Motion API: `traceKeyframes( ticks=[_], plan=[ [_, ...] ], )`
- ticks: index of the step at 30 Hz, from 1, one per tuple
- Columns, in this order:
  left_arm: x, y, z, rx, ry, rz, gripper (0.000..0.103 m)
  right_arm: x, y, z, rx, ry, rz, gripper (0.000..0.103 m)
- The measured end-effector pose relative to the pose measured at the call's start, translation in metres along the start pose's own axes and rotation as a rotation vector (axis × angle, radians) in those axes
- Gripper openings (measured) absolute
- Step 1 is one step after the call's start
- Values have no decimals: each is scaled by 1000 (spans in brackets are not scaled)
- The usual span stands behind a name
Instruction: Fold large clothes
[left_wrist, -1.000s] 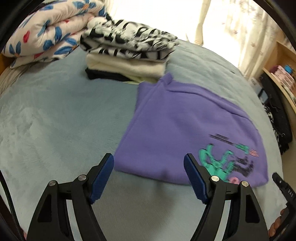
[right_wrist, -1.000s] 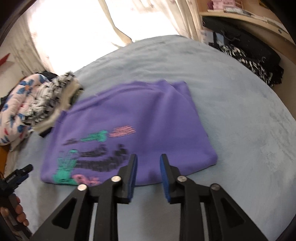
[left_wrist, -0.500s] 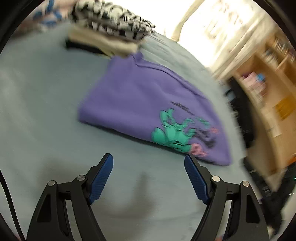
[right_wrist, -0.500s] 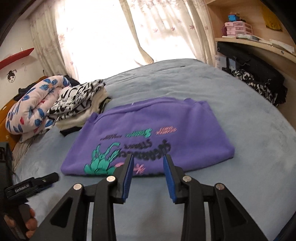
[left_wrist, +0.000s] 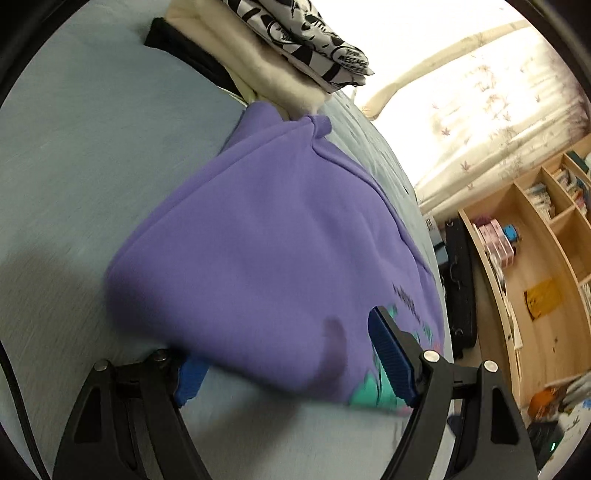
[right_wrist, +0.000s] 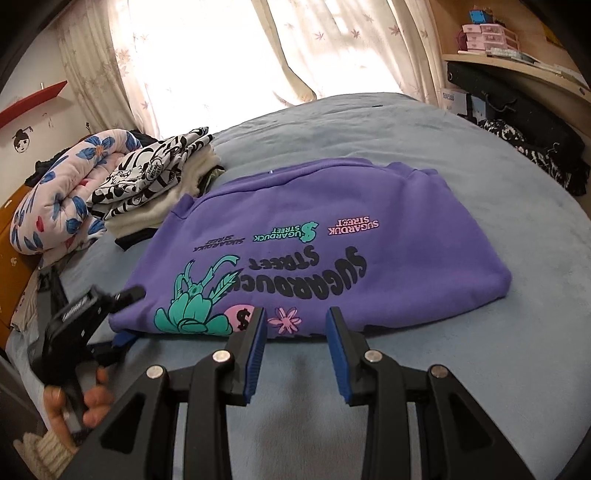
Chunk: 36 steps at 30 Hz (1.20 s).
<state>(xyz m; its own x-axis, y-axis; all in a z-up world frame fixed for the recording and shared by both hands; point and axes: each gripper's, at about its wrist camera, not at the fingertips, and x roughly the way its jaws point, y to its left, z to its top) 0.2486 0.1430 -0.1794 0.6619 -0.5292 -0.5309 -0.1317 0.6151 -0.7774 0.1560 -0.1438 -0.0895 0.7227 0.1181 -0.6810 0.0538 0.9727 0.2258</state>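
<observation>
Sweatshirt (right_wrist: 332, 236), purple and folded, lies mid-frame on the bed (right_wrist: 498, 206). Left gripper (left_wrist: 291, 354) fingers spread wide, straddling its near corner, lower fingertip under the hem. Right gripper (right_wrist: 295, 332) fingers parted, empty, just before the hem.

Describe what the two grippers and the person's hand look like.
Each gripper, left gripper and right gripper, has black angular fingers with silver rivets and ribbed blue pads. A thin black cable runs along the left wrist view's edge. The person's bare left hand shows a cream knitted cuff.
</observation>
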Motion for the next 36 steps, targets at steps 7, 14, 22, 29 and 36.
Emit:
traceKeyframes(
  ticks=[7, 14, 22, 29, 36],
  plan=[
    [23, -15, 39, 5, -65, -17, 72, 18, 10, 9, -46, 11, 1, 33],
    [17, -35, 39, 115, -141, 76, 19, 43, 44, 58, -199, -58, -31, 19],
    [-14, -70, 29, 265, -240, 91, 17, 156, 48, 95, -219, 157, -50, 9],
    [-25, -139, 19, 429, -293, 44, 16, 154, 7, 85, -35, 166, 129, 9],
    [-12, -217, -7, 607, -308, 42, 16, 138, -16, 75, 98, 186, 265, 9]
  ],
)
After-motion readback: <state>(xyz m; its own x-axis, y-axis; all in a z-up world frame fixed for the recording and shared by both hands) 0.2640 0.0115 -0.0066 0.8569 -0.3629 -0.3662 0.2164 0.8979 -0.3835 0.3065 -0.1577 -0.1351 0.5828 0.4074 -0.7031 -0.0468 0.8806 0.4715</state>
